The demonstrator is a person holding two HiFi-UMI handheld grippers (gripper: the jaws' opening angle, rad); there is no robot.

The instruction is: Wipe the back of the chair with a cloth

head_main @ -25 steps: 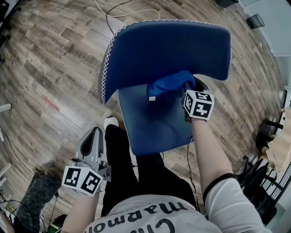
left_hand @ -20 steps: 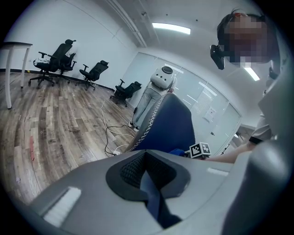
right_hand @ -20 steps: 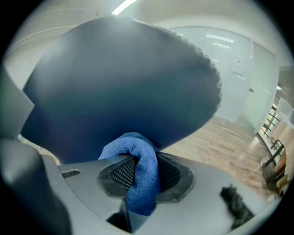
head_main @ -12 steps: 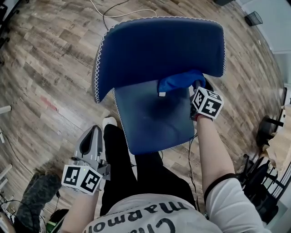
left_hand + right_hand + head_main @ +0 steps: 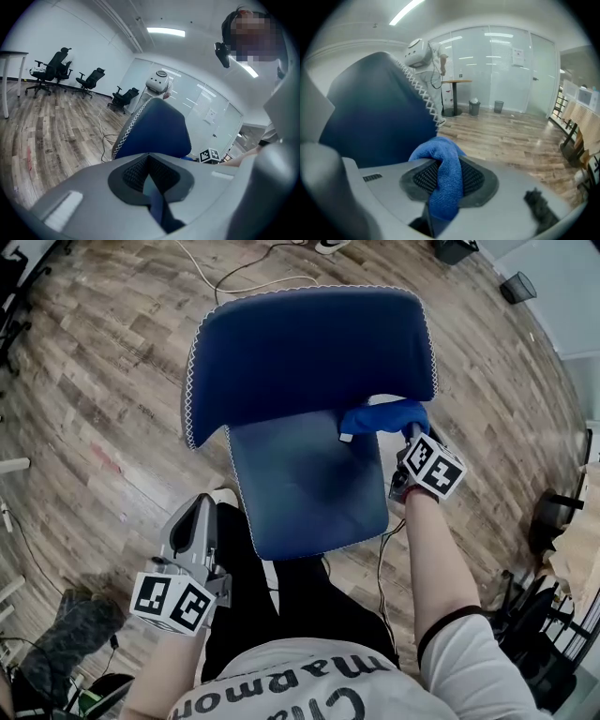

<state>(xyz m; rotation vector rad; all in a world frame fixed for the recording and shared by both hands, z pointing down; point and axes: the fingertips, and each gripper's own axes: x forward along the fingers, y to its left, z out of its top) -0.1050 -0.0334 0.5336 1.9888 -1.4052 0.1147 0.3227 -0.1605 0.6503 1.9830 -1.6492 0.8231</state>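
Blue terry cloth (image 5: 384, 415) is bunched in the jaws of your right gripper (image 5: 405, 434), right of centre in the head view. It sits at the lower right corner of the dark blue padded chair back (image 5: 309, 352), just above the right rear edge of the blue seat (image 5: 305, 488). From that view the cloth seems to touch the corner of the back, but you cannot be sure of contact.

In the right gripper view the jaws of the right gripper (image 5: 443, 183) are clamped on the cloth (image 5: 440, 173). 1 fold hangs down between the ribbed black pads and a rounded bulge stands above them. The chair back (image 5: 375, 112) fills the left of that frame, its white zigzag stitching running down the edge just beside the cloth.

Your left gripper (image 5: 199, 509) is at the lower left of the head view, well apart from the chair, over your black trouser leg (image 5: 246, 559) and pointing up the frame. In the left gripper view its jaws (image 5: 150, 180) are pressed together with nothing between them, and the chair back (image 5: 157, 126) rises just beyond them.

The chair stands on a grey-brown wood-plank floor (image 5: 94, 381), with a white cable (image 5: 253, 282) looping near the top of the head view.
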